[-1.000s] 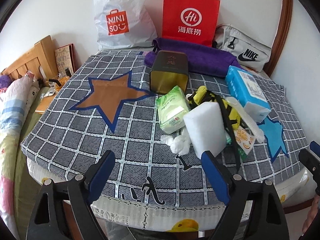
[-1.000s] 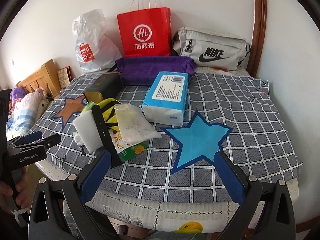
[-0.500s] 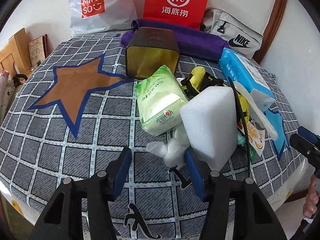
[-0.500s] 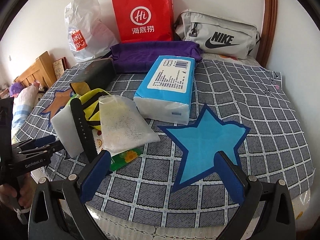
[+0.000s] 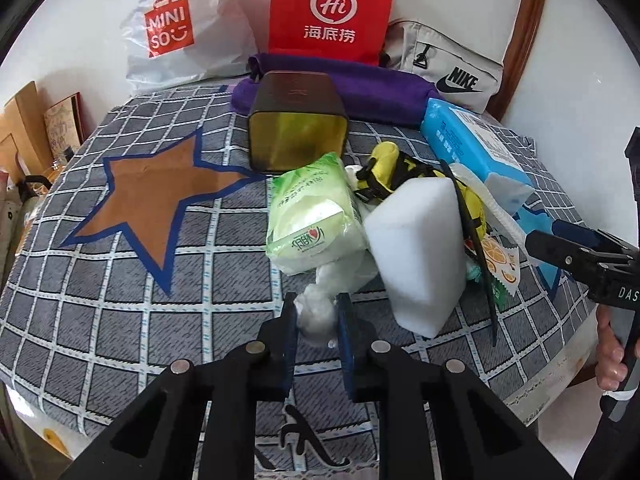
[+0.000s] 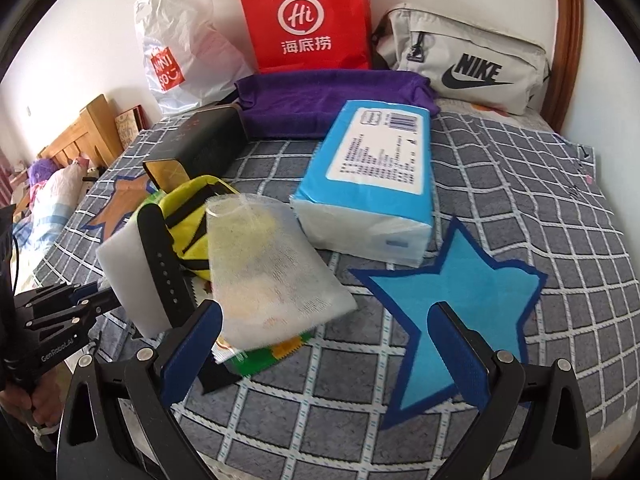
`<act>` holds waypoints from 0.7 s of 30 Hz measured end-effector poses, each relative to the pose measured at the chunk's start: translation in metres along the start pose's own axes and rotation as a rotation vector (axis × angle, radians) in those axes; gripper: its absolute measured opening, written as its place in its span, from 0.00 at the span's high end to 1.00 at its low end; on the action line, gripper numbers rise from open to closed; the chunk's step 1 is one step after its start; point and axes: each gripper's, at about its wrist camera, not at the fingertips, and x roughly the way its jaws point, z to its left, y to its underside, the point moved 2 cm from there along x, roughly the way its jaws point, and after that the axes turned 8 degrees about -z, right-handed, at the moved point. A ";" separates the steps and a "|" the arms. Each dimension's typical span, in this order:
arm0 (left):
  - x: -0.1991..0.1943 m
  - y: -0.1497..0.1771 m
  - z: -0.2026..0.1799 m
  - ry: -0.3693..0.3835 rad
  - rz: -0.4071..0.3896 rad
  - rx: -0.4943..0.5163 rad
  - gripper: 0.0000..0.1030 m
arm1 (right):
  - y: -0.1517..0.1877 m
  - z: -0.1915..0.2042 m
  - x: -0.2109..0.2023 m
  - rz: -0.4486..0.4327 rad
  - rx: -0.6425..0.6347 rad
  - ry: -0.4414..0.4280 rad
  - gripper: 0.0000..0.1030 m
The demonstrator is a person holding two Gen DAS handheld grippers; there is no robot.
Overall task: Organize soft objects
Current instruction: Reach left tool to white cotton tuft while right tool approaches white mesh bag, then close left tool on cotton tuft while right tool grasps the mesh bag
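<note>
Here, on a bed covered in grey checked cloth, the left gripper pinches a white cotton wad at the near edge of a pile of soft goods. Just beyond the wad lies a green tissue pack, with a white foam block leaning beside it and a yellow-and-black pouch behind. Farther right rests a blue tissue pack. The right gripper hovers with fingers spread wide above a blue star patch, next to a white mesh bag.
</note>
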 end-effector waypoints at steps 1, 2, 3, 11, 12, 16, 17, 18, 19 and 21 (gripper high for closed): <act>-0.002 0.000 0.005 -0.014 -0.002 -0.006 0.83 | -0.002 0.002 0.002 0.000 -0.002 -0.005 0.02; -0.004 0.000 0.011 -0.027 -0.003 -0.012 0.83 | -0.002 0.005 0.003 -0.002 -0.007 -0.010 0.03; -0.004 0.001 0.016 -0.044 -0.002 -0.019 0.83 | -0.003 0.007 0.004 -0.003 -0.015 -0.015 0.04; 0.010 0.011 0.031 -0.039 0.016 -0.092 0.83 | -0.001 0.027 0.024 0.026 -0.076 -0.087 0.25; 0.010 0.010 0.032 -0.035 0.015 -0.094 0.83 | 0.001 0.026 0.030 0.046 -0.076 -0.090 0.37; 0.010 0.012 0.035 -0.011 0.008 -0.118 0.82 | 0.004 0.020 0.028 0.034 -0.049 -0.148 0.76; 0.010 0.013 0.036 -0.006 0.004 -0.124 0.82 | 0.004 0.019 0.024 0.026 -0.047 -0.161 0.85; 0.010 0.013 0.037 -0.002 -0.001 -0.130 0.82 | 0.005 0.018 0.020 0.012 -0.052 -0.162 0.89; 0.010 0.013 0.037 0.001 -0.006 -0.136 0.82 | 0.005 0.017 0.017 0.000 -0.056 -0.155 0.91; 0.010 0.014 0.038 0.005 -0.017 -0.147 0.82 | 0.008 0.012 0.012 -0.006 -0.055 -0.147 0.96</act>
